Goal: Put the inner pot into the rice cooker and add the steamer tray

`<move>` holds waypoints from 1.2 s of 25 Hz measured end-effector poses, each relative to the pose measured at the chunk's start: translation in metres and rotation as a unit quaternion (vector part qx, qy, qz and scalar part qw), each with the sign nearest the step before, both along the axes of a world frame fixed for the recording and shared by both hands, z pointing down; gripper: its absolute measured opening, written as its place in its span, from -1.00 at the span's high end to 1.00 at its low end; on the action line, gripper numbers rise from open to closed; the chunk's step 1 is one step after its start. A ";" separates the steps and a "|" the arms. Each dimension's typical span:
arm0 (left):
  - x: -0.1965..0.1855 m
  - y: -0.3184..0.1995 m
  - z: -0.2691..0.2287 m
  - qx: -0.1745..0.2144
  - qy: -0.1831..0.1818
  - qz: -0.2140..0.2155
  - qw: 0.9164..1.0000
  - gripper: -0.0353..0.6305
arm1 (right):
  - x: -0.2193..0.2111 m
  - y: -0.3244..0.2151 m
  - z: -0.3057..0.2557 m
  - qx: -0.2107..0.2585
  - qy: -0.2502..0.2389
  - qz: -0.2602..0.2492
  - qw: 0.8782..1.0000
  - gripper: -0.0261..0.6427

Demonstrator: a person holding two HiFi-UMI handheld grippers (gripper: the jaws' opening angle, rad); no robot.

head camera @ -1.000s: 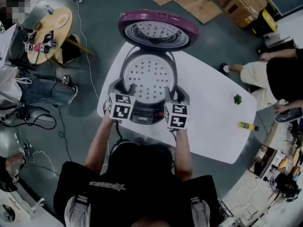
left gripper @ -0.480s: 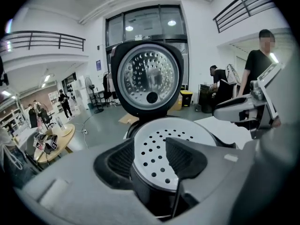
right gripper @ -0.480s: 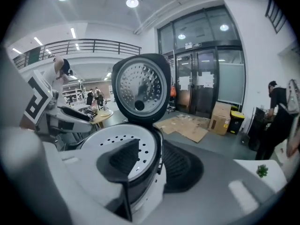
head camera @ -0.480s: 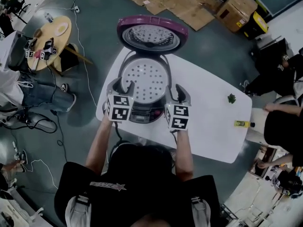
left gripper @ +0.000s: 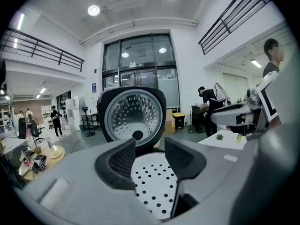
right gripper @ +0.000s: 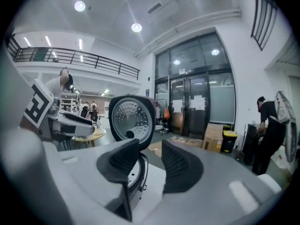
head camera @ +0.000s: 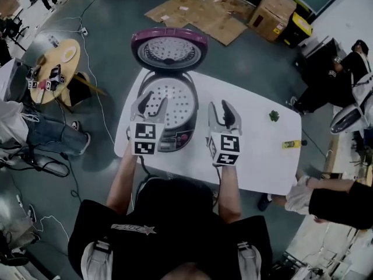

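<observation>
The rice cooker (head camera: 175, 137) stands on the white table (head camera: 262, 150) with its purple lid (head camera: 169, 48) raised. The white perforated steamer tray (head camera: 175, 98) lies in the cooker's mouth; whatever sits under it is hidden. My left gripper (head camera: 151, 102) hovers over the tray's left side, open; its jaws have just closed a little with nothing between them. In the left gripper view the left gripper (left gripper: 149, 150) frames the tray (left gripper: 154, 186) and the lid (left gripper: 132, 115). My right gripper (head camera: 224, 111) hangs open and empty just right of the cooker. The right gripper (right gripper: 149, 153) sees the lid (right gripper: 131, 117).
A small green thing (head camera: 273, 116) and a yellow item (head camera: 291, 144) lie on the table's right part. A round wooden table (head camera: 55, 63) stands at the left. Flattened cardboard (head camera: 198, 10) lies on the floor behind. People are at the right edge.
Both grippers have lifted up and away from the cooker's rim, empty. The steamer tray stays in the cooker.
</observation>
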State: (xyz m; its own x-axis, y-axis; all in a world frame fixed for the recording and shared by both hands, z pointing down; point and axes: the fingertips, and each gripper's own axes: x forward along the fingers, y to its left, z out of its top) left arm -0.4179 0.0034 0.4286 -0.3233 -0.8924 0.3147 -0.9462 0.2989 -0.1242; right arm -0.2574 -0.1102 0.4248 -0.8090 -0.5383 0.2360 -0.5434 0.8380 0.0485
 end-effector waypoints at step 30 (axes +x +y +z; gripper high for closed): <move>0.113 -0.007 -0.016 0.071 -0.002 0.095 0.993 0.87 | 0.113 0.025 -0.024 0.067 -0.045 0.068 0.994 0.88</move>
